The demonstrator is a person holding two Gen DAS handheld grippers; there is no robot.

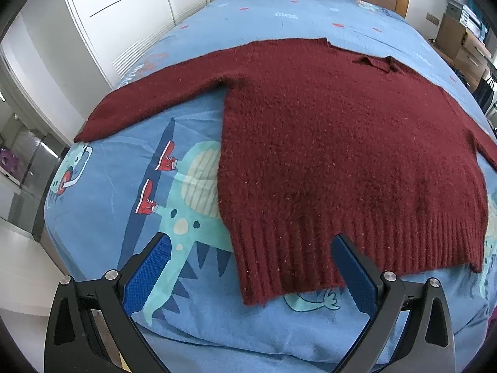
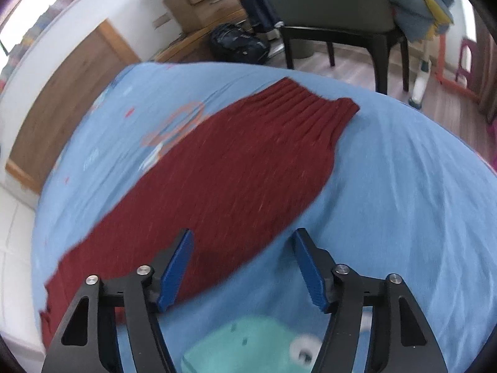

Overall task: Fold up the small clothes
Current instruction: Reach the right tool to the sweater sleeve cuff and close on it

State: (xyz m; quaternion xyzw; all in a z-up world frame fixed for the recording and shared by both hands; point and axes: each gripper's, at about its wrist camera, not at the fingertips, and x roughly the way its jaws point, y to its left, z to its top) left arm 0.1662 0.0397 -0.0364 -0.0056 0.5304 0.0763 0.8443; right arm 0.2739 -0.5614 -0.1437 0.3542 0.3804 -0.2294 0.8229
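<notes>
The left gripper (image 1: 248, 248) hovered with jaws apart over the ribbed hem of the red sweater (image 1: 341, 140), which lay spread flat on the blue bed sheet (image 1: 139, 186). The right gripper (image 2: 243, 248), jaws also apart and empty, hung over one sleeve (image 2: 233, 161). The risk lay in pinching sheet along with knit, or catching only the top layer, which would drag the sweater crooked.

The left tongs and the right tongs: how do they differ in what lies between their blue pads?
The left tongs frame the ribbed hem of the red sweater; the right tongs frame a red sleeve and blue bedsheet. The left tongs gape wider than the right. The left view is sharp, the right blurred. Both are open and grip nothing.
</notes>
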